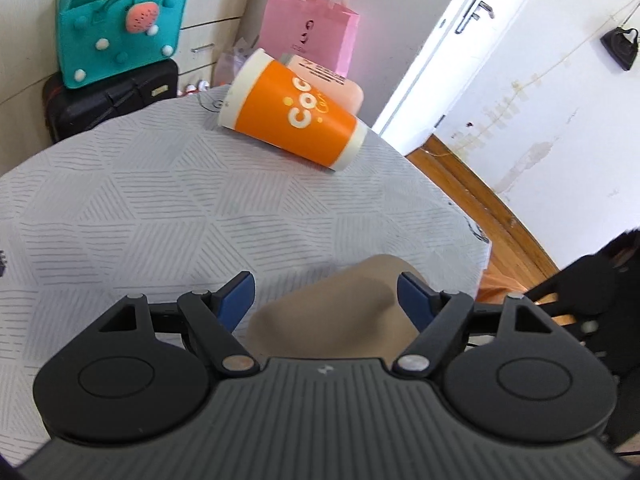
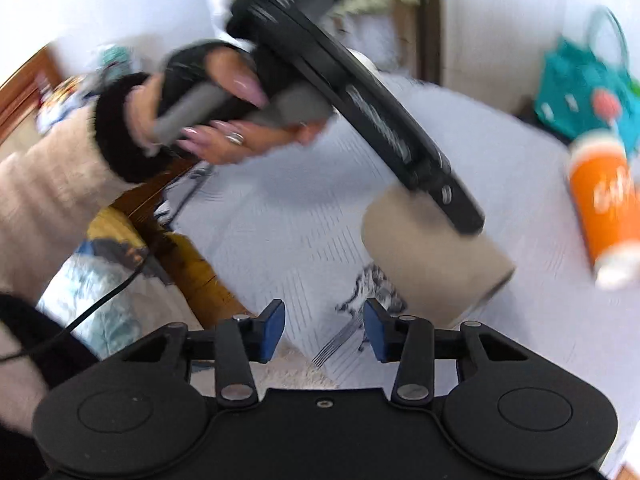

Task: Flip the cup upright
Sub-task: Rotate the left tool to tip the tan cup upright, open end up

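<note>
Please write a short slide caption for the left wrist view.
Left gripper open around a tan cup lying on the patterned table; an orange cup lies on its side beyond.

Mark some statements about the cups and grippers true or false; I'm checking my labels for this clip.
1. The orange cup lies on its side. True.
2. The left gripper has the beige cup between its open jaws. True.
3. The right gripper grips the orange cup. False: its jaws are open and hold nothing.
4. The beige cup stands upright. False: it is tipped over on the table.
5. A teal bag sits beyond the table. True.
</note>
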The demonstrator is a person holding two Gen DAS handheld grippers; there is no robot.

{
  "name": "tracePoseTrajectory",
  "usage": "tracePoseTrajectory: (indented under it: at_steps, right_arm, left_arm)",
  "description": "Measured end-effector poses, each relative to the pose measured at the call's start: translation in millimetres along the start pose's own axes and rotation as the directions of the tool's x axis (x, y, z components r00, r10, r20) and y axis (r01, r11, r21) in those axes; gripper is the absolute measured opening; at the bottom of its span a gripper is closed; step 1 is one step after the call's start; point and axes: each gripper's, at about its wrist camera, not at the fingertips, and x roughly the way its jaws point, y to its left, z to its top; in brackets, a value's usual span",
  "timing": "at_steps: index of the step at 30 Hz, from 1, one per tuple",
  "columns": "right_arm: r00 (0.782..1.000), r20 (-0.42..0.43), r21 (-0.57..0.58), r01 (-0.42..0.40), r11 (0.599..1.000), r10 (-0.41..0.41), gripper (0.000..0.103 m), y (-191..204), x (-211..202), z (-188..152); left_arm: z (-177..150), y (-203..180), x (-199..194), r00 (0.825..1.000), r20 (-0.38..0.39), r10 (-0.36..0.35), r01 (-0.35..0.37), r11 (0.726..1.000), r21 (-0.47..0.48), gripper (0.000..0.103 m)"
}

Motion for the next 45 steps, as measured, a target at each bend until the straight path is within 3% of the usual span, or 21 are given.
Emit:
tracePoseTrajectory:
  at_steps: [1,3,5,11,18,25,33,38,45]
  right_arm:
    - [1.0,0.003,0.038,0.008,0.999,-0.008,0.051,-3,4,-3]
    - [1.0,0.022,0.101,-0.012,0.995,0.009,0.069,-11,8,-6]
    - [0.998,0.056,0.142,-0.018,0.99,0.01,0.076,-14,11,-7]
    - [0.998,0.053,0.205,-0.043,0.978,0.033,0.077,-27,22,-2]
    - [0.998,0.055,0.254,-0.003,0.967,-0.011,0.081,-40,23,-3]
    - [0.993,0.115,0.369,-0.057,0.928,0.016,0.087,-76,16,-13]
    - [0.992,0.125,0.404,-0.05,0.913,-0.001,0.094,-86,14,-10]
    - [0.987,0.154,0.496,-0.12,0.86,0.049,0.095,-101,25,-9]
    - [0.986,0.162,0.504,-0.125,0.855,0.049,0.097,-99,33,-2]
  left_arm:
    - [-1,-1,1,1.0,-0.004,-0.007,0.007,1.0,0.003,0.077]
    - [-2,1,2,1.0,0.004,0.003,-0.003,1.0,-0.016,0.076]
    - [-3,7,5,1.0,0.008,-0.02,0.021,0.998,-0.055,0.076]
    - [-9,19,5,0.999,0.01,-0.049,0.049,0.994,-0.094,0.076]
    - [-18,16,6,0.998,-0.009,-0.06,0.059,0.995,-0.075,0.074]
    - [-18,18,4,0.986,-0.032,-0.161,0.156,0.979,-0.133,0.071]
    - [-5,13,16,0.992,-0.032,-0.124,0.117,0.977,-0.179,0.071]
    - [-8,12,20,0.994,-0.042,-0.098,0.088,0.977,-0.195,0.072]
    - [-12,29,24,0.991,-0.042,-0.13,0.112,0.949,-0.295,0.073]
